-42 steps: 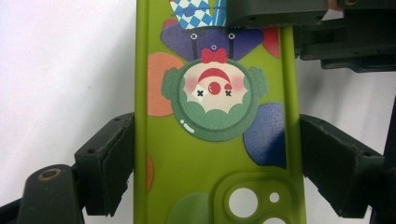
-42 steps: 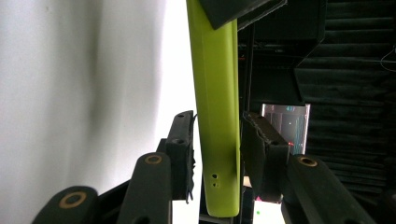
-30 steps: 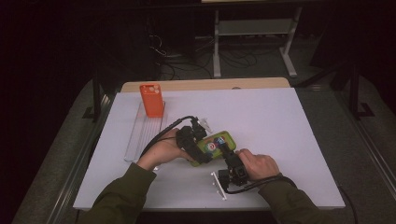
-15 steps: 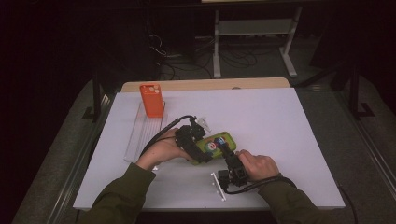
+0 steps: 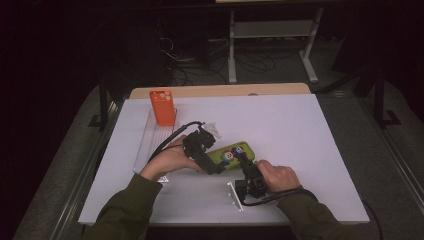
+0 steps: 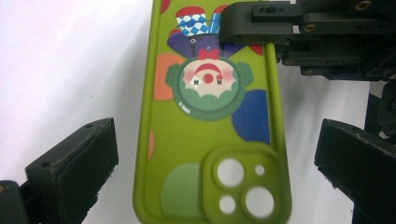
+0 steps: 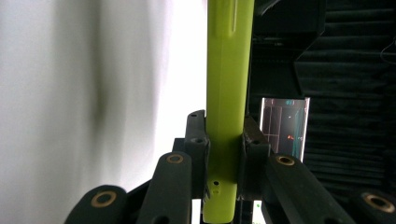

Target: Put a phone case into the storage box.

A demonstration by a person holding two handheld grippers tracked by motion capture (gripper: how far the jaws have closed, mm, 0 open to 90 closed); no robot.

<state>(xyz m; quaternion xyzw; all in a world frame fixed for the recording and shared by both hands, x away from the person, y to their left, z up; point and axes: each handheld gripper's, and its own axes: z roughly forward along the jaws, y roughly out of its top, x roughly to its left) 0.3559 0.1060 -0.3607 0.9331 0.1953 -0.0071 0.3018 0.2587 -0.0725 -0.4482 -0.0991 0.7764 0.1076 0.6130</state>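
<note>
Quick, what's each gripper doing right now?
Left gripper: just opened, jaws clear of the green case.
Right gripper: shut on the case's edge.

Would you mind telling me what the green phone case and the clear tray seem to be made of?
Green case: probably soft silicone or rubbery plastic, with a matte surface, rounded moulded edges and printed clown artwork. Clear tray: likely rigid transparent plastic or acrylic, since the white table shows through and its edges glint.

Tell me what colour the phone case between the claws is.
Lime green phone case with a clown picture, best in the left gripper view.
</note>
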